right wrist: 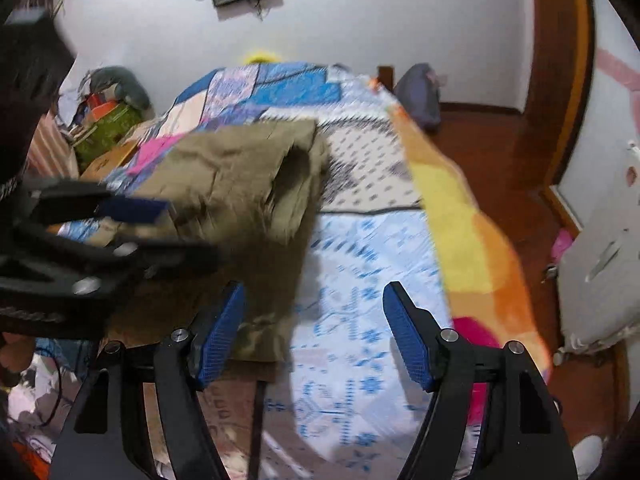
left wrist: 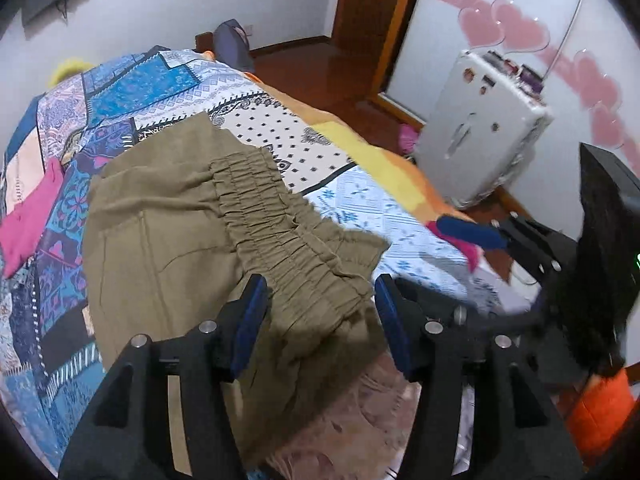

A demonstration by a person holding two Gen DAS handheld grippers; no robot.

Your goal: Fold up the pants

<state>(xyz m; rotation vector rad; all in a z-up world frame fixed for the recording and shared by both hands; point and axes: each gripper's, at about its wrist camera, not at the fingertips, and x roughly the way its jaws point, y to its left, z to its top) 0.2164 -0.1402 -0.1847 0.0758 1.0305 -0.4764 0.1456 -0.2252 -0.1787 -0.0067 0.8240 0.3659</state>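
Olive-green pants (left wrist: 168, 216) lie folded on the patterned bedspread (left wrist: 352, 196), their ruched elastic waistband (left wrist: 276, 232) running toward me. My left gripper (left wrist: 320, 308) is open, its blue pads on either side of the waistband's near end, not closed on it. My right gripper (right wrist: 314, 328) is open and empty above the bedspread (right wrist: 360, 280), just right of the pants (right wrist: 240, 192). The left gripper also shows at the left of the right wrist view (right wrist: 132, 216), and the right gripper at the right of the left wrist view (left wrist: 472, 232).
A pink cloth (left wrist: 32, 216) lies on the bed's left side. A white cabinet (left wrist: 476, 128) stands on the wooden floor to the right of the bed. A dark bag (right wrist: 420, 92) sits by the far bed corner. Boxes and clutter (right wrist: 104, 120) lie left of the bed.
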